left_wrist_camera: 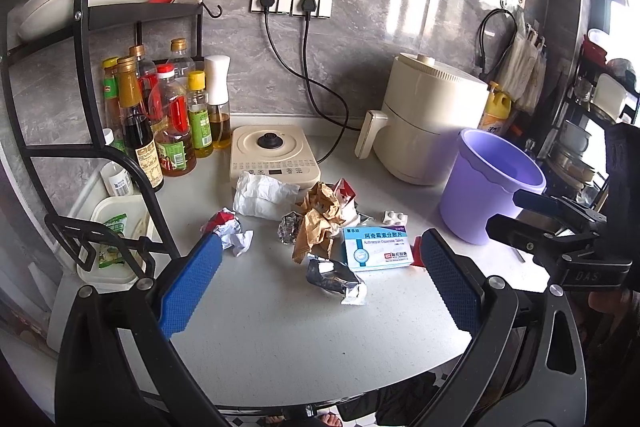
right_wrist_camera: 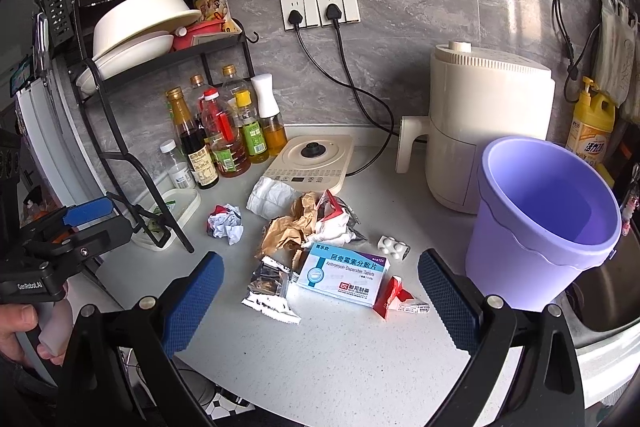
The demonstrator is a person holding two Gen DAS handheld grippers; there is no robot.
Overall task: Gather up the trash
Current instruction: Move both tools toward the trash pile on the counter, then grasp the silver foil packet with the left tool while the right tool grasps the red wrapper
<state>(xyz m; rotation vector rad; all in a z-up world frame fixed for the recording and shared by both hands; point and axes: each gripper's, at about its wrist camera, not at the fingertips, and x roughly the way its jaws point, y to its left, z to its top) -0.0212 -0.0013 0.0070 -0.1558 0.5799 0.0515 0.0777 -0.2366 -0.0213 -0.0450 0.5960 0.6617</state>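
Observation:
Trash lies in a heap on the white counter: a blue-white medicine box (left_wrist_camera: 378,247) (right_wrist_camera: 346,277), crumpled brown paper (left_wrist_camera: 318,223) (right_wrist_camera: 288,227), a silver foil wrapper (left_wrist_camera: 336,279) (right_wrist_camera: 270,287), a red-white paper ball (left_wrist_camera: 230,233) (right_wrist_camera: 225,223), a white tissue (left_wrist_camera: 260,195) (right_wrist_camera: 272,197), a blister pack (right_wrist_camera: 394,247) and a red packet (right_wrist_camera: 394,297). A purple bin (left_wrist_camera: 490,183) (right_wrist_camera: 546,223) stands to the right. My left gripper (left_wrist_camera: 320,283) is open and empty above the counter, short of the heap. My right gripper (right_wrist_camera: 320,301) is open and empty, just before the box.
A cream induction plate (left_wrist_camera: 274,155) and an air fryer (left_wrist_camera: 430,123) stand behind the heap, with cords to wall sockets. Oil and sauce bottles (left_wrist_camera: 168,119) and a black dish rack (left_wrist_camera: 84,75) fill the left. A sink (right_wrist_camera: 612,295) lies right of the bin.

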